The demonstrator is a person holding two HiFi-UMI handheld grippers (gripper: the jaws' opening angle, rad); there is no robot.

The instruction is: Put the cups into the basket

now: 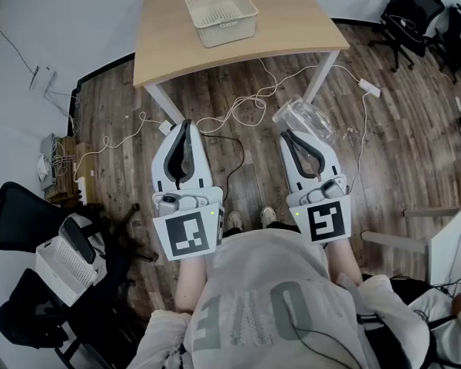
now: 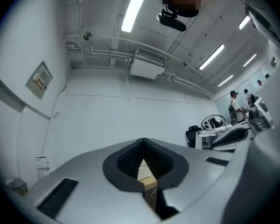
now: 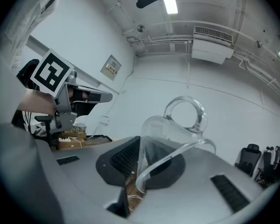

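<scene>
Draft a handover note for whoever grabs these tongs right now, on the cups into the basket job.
Grip: left tongs shut and empty; right tongs shut on the rim wall of a clear handled cup, held over the floor, short of the table.
Things: basket sits on the table and looks empty; no other cup in view.
Done: one cup is in the grip.
Left: carry it to the basket and release it there.
</scene>
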